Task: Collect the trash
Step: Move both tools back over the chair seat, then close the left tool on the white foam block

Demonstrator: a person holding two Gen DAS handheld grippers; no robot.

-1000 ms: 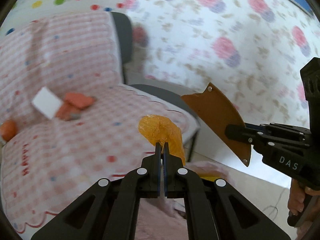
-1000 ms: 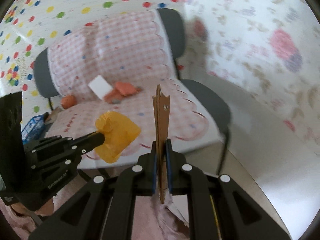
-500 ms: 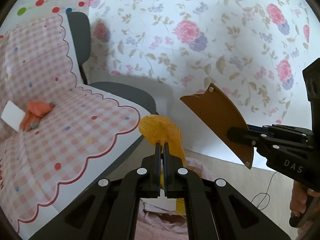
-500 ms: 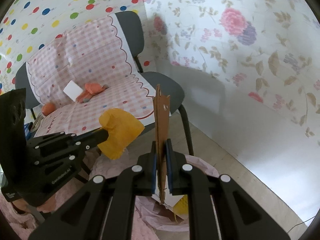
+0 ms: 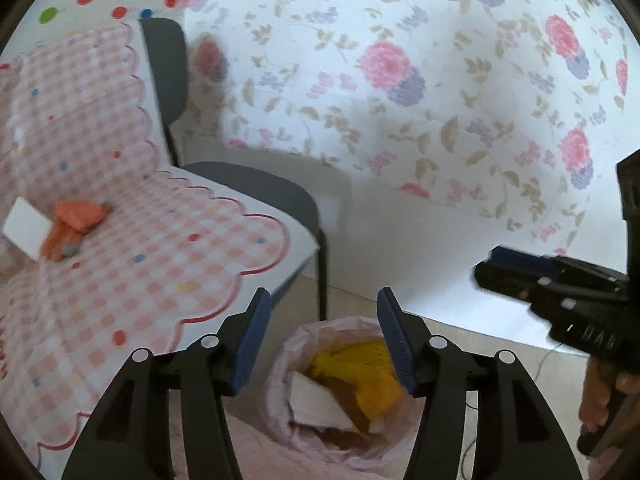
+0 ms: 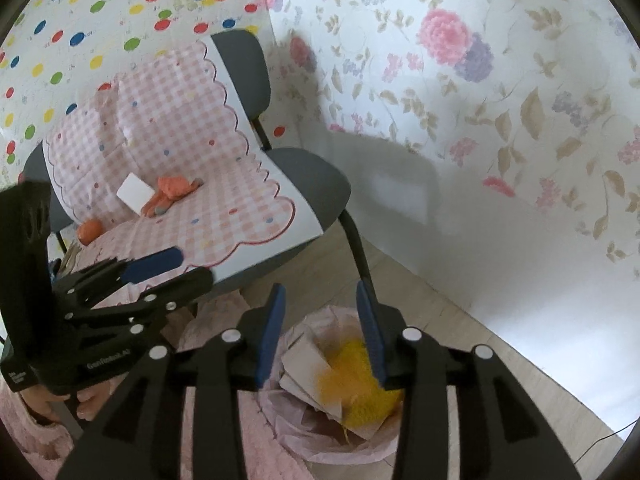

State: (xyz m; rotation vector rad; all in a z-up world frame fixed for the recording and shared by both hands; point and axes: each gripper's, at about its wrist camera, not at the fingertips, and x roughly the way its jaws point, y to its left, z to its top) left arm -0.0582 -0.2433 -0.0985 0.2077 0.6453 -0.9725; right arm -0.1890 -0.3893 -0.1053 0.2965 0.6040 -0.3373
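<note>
A bin lined with a pink bag (image 5: 288, 360) (image 6: 308, 436) stands on the floor below both grippers. Inside lie a yellow-orange wrapper (image 5: 372, 392) (image 6: 360, 392) and pale card pieces (image 5: 316, 404) (image 6: 304, 364). My left gripper (image 5: 322, 340) is open and empty above the bin; it also shows in the right wrist view (image 6: 176, 268). My right gripper (image 6: 320, 332) is open and empty above the bin; its tip shows in the left wrist view (image 5: 492, 270). Orange trash (image 5: 74, 224) (image 6: 172, 192) and a white card (image 5: 24, 226) (image 6: 134, 194) lie on the chair seat.
A grey chair (image 5: 256, 188) (image 6: 312, 184) with a pink checked cover (image 5: 132, 264) (image 6: 168, 132) stands left of the bin. An orange ball (image 6: 90, 230) lies further left. A flowered wall (image 5: 400, 100) is behind. A thin cable (image 6: 616, 430) lies on the floor.
Both grippers opened. The orange wrapper left my left gripper and the brown card left my right gripper; the wrapper now lies in the bin. Both views tilted down toward the bin.
</note>
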